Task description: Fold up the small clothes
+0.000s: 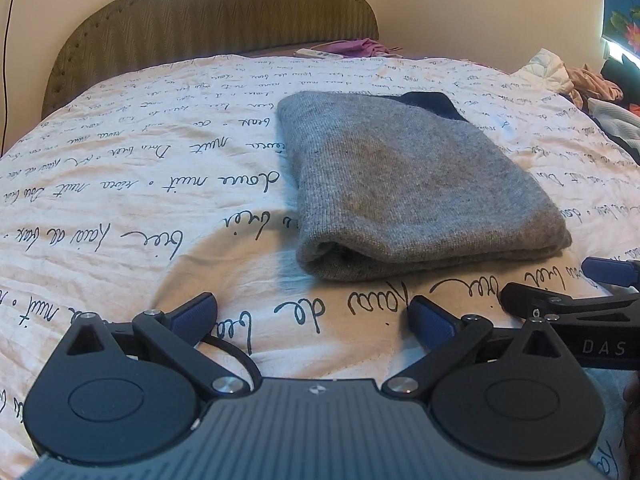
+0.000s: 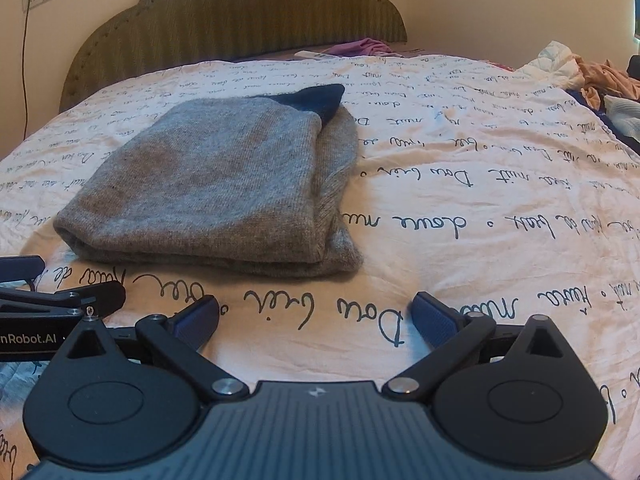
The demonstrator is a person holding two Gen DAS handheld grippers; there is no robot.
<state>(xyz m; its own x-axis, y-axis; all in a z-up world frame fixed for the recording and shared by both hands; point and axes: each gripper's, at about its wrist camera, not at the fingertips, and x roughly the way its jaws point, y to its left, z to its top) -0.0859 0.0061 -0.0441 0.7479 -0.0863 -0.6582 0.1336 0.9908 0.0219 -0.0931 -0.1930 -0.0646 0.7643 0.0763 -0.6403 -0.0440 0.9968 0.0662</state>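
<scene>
A grey knitted garment (image 1: 412, 184) lies folded into a thick rectangle on the bed, with a dark blue part (image 1: 432, 104) sticking out at its far end. It also shows in the right wrist view (image 2: 216, 184). My left gripper (image 1: 312, 316) is open and empty, just short of the garment's near left corner. My right gripper (image 2: 316, 316) is open and empty, in front of the garment's near right corner. The right gripper's fingers (image 1: 560, 300) show at the right edge of the left wrist view.
The bed cover (image 1: 140, 184) is white with black handwriting. A green padded headboard (image 1: 208, 20) stands at the back. A purple cloth (image 1: 360, 46) and a white remote (image 1: 318, 54) lie near it. A pile of clothes (image 2: 592, 76) lies at the right edge.
</scene>
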